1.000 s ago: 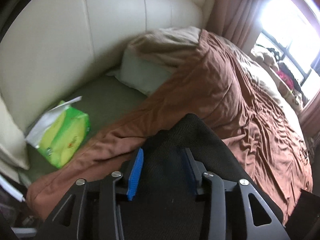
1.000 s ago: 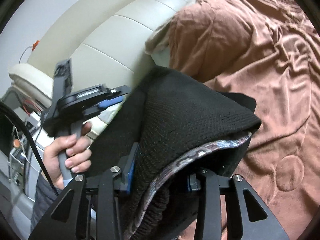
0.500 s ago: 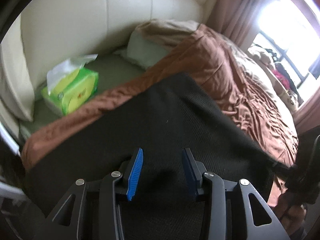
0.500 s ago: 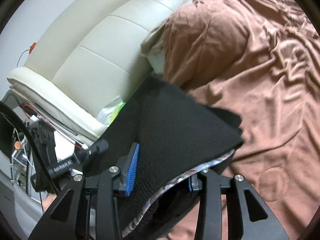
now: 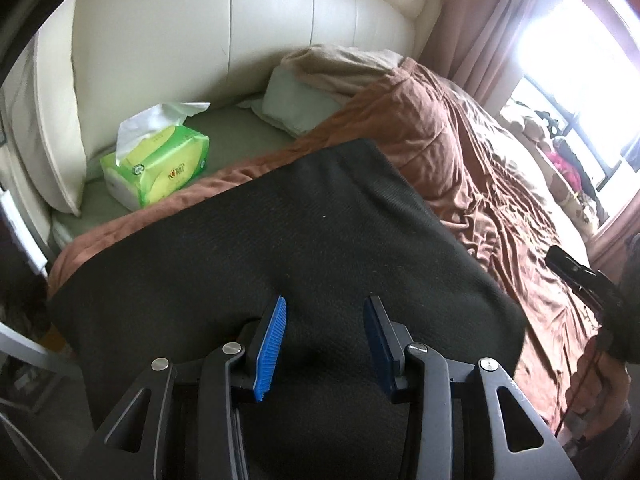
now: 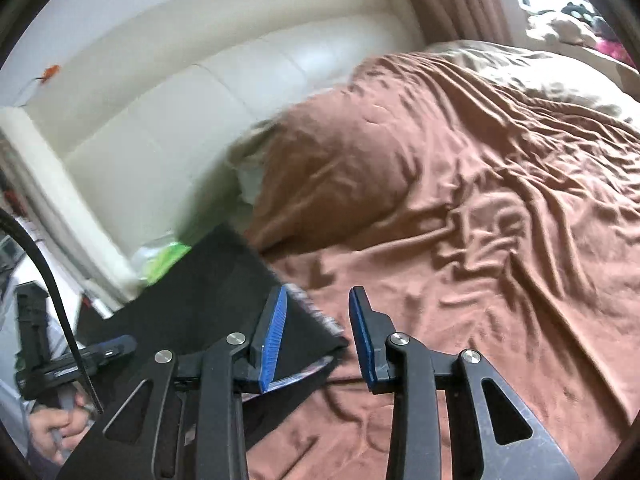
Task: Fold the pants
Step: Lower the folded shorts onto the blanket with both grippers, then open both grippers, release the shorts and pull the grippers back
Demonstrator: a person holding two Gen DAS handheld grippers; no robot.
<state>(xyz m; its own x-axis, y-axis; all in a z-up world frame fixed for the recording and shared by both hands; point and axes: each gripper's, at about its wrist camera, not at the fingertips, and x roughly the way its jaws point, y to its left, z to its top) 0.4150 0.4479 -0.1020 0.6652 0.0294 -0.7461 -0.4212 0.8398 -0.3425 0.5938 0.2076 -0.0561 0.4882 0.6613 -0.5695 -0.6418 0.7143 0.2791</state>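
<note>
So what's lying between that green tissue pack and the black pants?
In the left wrist view, a strip of brown blanket separates the tissue pack from the black pants.

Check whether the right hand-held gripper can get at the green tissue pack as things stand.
Probably not directly: from the right hand-held gripper, the black pants lie spread across the way, hiding most of the green tissue pack by the headboard.

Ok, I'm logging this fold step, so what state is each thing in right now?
black pants: laid out across the bedspread, near edge gripped.
left gripper: clamped on the black pants.
right gripper: open, jaws just been closing; pants corner between them, unpinched.
bedspread: rumpled.
tissue pack: open, one tissue sticking up.
curtain: drawn aside.
</note>
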